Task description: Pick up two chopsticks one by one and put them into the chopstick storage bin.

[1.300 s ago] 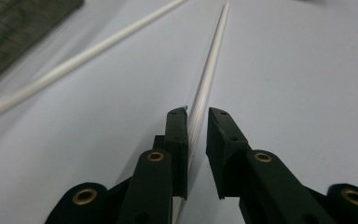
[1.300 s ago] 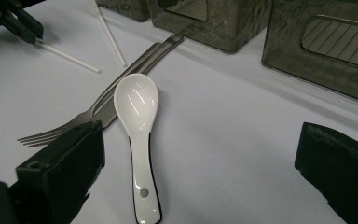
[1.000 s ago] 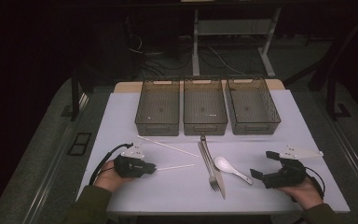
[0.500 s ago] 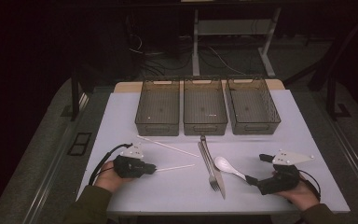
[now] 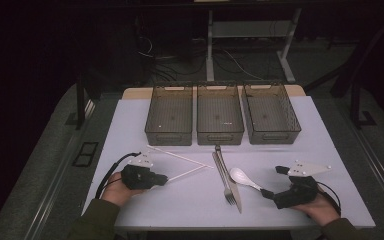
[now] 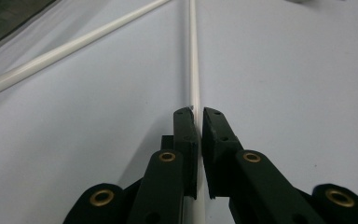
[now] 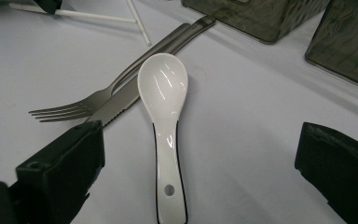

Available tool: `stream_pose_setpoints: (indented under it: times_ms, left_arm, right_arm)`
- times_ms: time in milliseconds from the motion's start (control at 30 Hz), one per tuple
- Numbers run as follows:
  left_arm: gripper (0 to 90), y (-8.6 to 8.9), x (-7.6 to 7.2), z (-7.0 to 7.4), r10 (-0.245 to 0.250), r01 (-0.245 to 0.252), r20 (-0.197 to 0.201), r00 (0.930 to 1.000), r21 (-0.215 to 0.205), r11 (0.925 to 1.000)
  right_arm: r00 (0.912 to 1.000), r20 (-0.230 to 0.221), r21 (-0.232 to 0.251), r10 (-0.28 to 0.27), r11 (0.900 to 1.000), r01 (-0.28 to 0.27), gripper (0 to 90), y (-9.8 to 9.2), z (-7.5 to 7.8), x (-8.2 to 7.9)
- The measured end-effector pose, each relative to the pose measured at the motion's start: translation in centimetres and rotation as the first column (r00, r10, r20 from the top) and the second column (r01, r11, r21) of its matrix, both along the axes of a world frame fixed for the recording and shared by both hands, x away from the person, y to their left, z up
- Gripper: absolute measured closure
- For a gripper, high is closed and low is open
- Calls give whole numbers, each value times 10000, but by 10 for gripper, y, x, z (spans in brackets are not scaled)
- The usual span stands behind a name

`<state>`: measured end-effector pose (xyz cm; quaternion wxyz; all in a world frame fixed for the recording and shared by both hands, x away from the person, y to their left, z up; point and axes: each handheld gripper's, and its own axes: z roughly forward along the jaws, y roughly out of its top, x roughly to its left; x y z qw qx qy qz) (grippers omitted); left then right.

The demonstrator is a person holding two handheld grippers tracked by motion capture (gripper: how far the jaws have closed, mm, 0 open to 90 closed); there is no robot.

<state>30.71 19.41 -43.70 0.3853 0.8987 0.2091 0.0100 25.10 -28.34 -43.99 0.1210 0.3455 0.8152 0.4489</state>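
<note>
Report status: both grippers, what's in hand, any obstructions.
Left gripper shut on thin white chopstick. Right gripper open, jaws either side of white ceramic spoon, not gripping. Steel fork and knife lie close beside spoon.

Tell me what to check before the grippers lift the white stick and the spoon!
1. Left gripper shut on the white stick: ok.
2. Other white stick lies apart from the jaws: ok.
3. Right gripper open, with the spoon handle between its jaws: ok.
4. Right jaws pressing on the spoon: not ok, not yet closed.
5. Spoon free of the fork and knife: cannot tell, its bowl lies right against the knife.
6. The three bins stand ready to receive: ok.
</note>
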Motion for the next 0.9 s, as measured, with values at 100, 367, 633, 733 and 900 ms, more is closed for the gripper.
stream_pose_setpoints:
  times_ms: [100, 367, 633, 733, 900]
  left_arm:
    - [840, 1, 0, 5, 82, -81, 86, 9999, -97, 9999]
    - [840, 0, 2, 22, 526, -497, 401, 9978, -687, 9964]
    - [840, -9, 6, 37, 603, -514, 747, 9954, -1162, 9919]
    - [839, -11, 8, 41, 624, -517, 807, 9948, -1289, 9903]
    - [840, -11, 12, 50, 770, -626, 977, 9922, -1429, 9878]
  right_arm:
    - [10000, 2, -9, -18, 10000, 18, 14, 0, 0, 0]
    - [10000, -8, 25, -55, 10000, 55, 14, -1, 1, 0]
    - [9999, -39, 46, -112, 9999, 112, 14, -1, 1, 0]
    - [9999, -28, 50, -115, 9999, 115, 14, -1, 1, 0]
    - [9999, 16, 58, -145, 9999, 145, 14, -2, 2, 1]
